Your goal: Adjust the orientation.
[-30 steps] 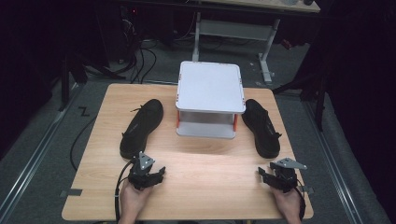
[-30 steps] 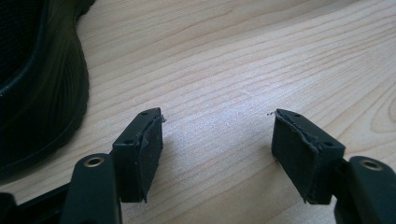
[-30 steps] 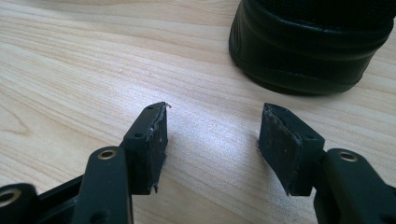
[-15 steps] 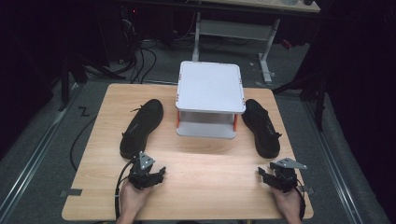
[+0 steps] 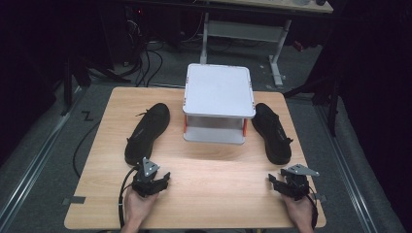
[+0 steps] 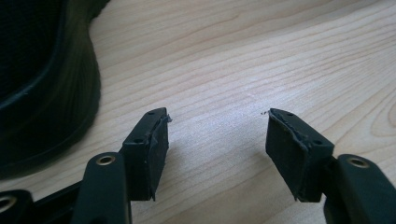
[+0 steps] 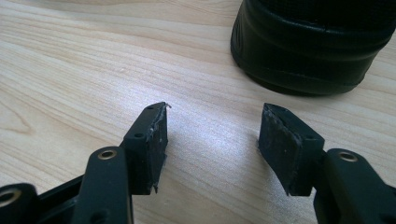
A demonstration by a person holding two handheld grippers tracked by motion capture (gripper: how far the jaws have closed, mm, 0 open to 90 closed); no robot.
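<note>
While both grippers rest empty near me, left gripper (image 5: 163, 178) just narrowing, right gripper (image 5: 273, 181) open, I judge reaching each black shoe (image 5: 147, 132) comes next.

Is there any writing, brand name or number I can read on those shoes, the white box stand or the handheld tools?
None can be read.
Left shoe: plain black, no legible brand.
Right shoe: plain black, no legible brand.
White stand: blank top, no label.
Left gripper and right gripper: no markings on the black pads.
Table: bare wood grain.
</note>
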